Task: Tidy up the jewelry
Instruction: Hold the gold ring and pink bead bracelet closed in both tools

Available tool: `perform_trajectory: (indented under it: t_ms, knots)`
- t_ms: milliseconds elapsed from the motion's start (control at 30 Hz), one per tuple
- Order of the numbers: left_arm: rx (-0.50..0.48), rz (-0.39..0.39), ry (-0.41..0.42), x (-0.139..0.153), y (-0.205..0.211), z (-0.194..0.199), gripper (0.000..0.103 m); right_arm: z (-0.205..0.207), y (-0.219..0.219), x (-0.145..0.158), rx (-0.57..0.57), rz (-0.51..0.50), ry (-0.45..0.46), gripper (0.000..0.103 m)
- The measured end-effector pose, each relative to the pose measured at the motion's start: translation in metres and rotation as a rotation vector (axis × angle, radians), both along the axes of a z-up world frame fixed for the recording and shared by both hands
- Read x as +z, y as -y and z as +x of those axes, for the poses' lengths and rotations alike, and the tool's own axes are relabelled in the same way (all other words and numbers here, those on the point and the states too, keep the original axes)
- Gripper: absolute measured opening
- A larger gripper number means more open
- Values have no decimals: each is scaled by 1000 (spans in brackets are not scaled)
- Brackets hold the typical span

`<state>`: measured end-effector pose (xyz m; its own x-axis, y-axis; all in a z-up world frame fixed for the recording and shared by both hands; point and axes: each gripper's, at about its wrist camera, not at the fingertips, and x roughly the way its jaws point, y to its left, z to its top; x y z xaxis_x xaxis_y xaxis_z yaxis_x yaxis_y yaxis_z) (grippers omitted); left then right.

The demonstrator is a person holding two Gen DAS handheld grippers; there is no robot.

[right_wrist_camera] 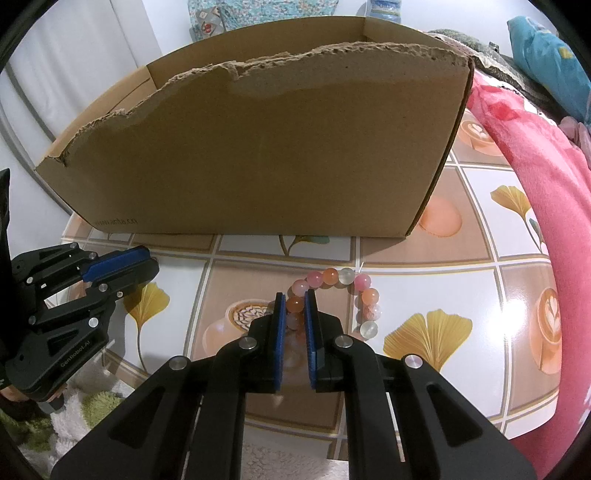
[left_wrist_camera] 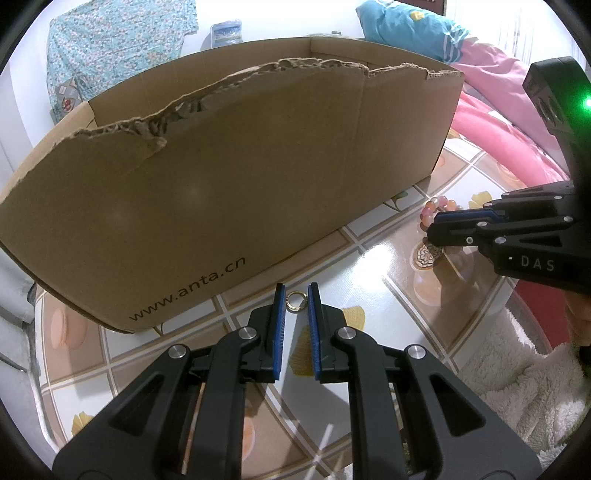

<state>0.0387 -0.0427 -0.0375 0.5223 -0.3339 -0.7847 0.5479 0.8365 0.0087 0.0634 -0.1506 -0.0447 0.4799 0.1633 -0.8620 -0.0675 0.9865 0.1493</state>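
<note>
Cardboard box [left_wrist_camera: 229, 177], brown with a ragged torn top edge and a printed web address low on its near wall, stands on the table [left_wrist_camera: 369, 266] and fills the far side of both views; it blocks everything on the table behind it.

Left side: a teal floral cloth [left_wrist_camera: 110, 48] hangs behind the box. The left gripper [left_wrist_camera: 296, 295] points down at the glossy tabletop, just in front of the box's near wall. A small gold ring [left_wrist_camera: 296, 301] sits between its blue pads at the tips. The jaws are drawn in to a narrow gap about the ring's width, and they appear closed on the ring.

Centre: the table covering shows brown and white tiles with ginkgo leaves and coffee cups, with glare across it.

Right side: the right gripper [right_wrist_camera: 294, 295] is angled down over a bead bracelet [right_wrist_camera: 343, 291] of pink, orange and clear beads lying on the table, clear of the box. Its blue pads are clamped on one orange bead at the bracelet's left arc; the remaining beads curve away to the right.

Far right: pink bedding [right_wrist_camera: 535, 184] overlaps the table edge, with a teal pillow [left_wrist_camera: 406, 29] beyond. White fleece [left_wrist_camera: 517, 376] lies at the near edge.
</note>
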Motion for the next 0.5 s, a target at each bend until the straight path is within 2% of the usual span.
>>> perform_trajectory:
  t_ms: [500]
  knots:
    - [4,7,-1,0,-4,-2,11,1,0,0,0,-3,2,10]
